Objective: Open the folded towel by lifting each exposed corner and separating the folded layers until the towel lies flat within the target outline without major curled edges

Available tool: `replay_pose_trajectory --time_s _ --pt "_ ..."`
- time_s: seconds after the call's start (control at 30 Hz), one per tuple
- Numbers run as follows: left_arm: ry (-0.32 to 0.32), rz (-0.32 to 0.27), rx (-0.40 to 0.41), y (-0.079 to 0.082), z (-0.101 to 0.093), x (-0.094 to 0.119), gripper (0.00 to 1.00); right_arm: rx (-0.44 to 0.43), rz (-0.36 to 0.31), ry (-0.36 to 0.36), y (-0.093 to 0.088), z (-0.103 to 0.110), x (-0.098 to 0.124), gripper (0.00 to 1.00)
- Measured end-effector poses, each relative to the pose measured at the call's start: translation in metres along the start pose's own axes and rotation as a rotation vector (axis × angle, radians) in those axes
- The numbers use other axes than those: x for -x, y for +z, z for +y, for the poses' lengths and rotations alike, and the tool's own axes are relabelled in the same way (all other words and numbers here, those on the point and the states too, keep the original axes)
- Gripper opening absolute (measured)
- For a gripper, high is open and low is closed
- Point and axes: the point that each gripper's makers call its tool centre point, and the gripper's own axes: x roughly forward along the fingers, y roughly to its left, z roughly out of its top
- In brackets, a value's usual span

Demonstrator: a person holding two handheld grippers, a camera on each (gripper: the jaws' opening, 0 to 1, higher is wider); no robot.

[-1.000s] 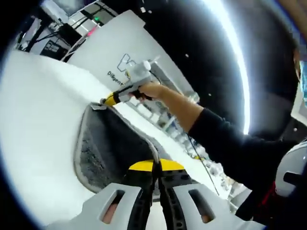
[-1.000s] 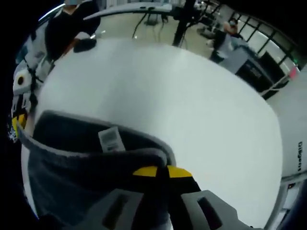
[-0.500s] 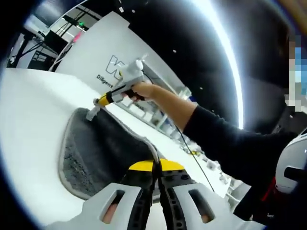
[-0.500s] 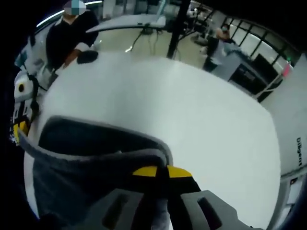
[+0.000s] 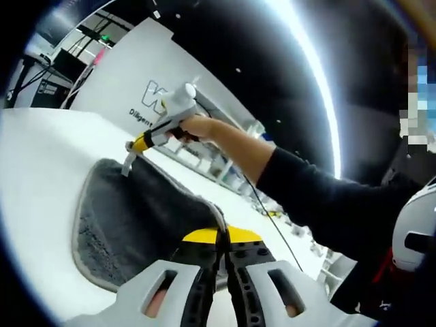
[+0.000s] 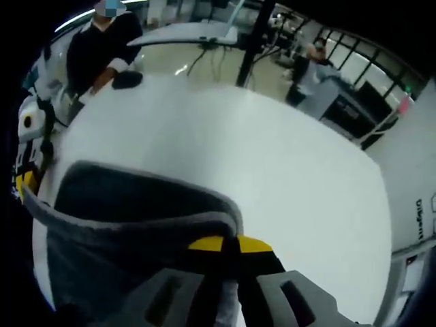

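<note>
A dark grey towel (image 5: 129, 218) with a pale hem hangs stretched between both grippers above the white table (image 5: 34, 163). In the left gripper view my left gripper (image 5: 221, 236) is shut on the near corner. Across from it, the right gripper (image 5: 138, 144), held by a hand (image 5: 199, 127), pinches the far corner. In the right gripper view my right gripper (image 6: 229, 244) is shut on the towel (image 6: 129, 211) at its hem, and the left gripper (image 6: 24, 181) holds the other end at the left edge. The towel sags between them, its lower part lying toward the table (image 6: 238, 150).
A white board with a logo (image 5: 146, 85) stands behind the table. A person in black (image 6: 102, 44) stands at the table's far side beside a small dark object (image 6: 126, 80). Another person (image 6: 310, 61) and desks are farther back. A dark sleeve (image 5: 320, 197) crosses the left gripper view.
Both views have shifted as the hands moved. The white label seen on the towel's inner face in the right gripper view a second ago is out of sight. Both grips hold.
</note>
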Motion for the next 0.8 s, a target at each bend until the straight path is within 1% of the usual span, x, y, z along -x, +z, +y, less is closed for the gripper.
replay_pose_trajectory --time_s 0.1,0.2,0.3,0.37,0.47,0.57,0.7,0.8 --pt "-0.008 0.022 -0.013 -0.001 -0.002 -0.002 0.01 -0.009 -0.016 -0.002 0.001 0.000 0.003 0.00" --pt "-0.019 0.039 -0.022 -0.003 -0.006 -0.003 0.01 -0.025 -0.027 0.017 0.001 0.002 0.004 0.00" --pt "-0.011 0.047 -0.047 -0.004 -0.005 -0.003 0.01 -0.048 -0.064 0.022 0.004 0.001 0.005 0.00" --pt "-0.017 0.038 -0.048 -0.002 -0.006 -0.003 0.01 -0.060 -0.092 0.022 0.007 0.000 0.006 0.00" --pt "-0.015 0.000 -0.041 0.006 -0.004 -0.004 0.01 -0.053 -0.109 0.001 0.009 -0.002 0.006 0.00" --pt "-0.015 0.013 -0.016 0.004 -0.001 -0.007 0.01 -0.057 -0.116 -0.006 0.009 -0.003 0.007 0.00" --pt "-0.037 0.011 -0.029 0.004 -0.007 -0.010 0.01 -0.068 -0.144 -0.018 0.009 -0.003 0.011 0.00" --pt "-0.032 -0.002 -0.040 0.008 -0.008 -0.012 0.01 -0.060 -0.133 -0.044 0.004 -0.004 0.008 0.00"
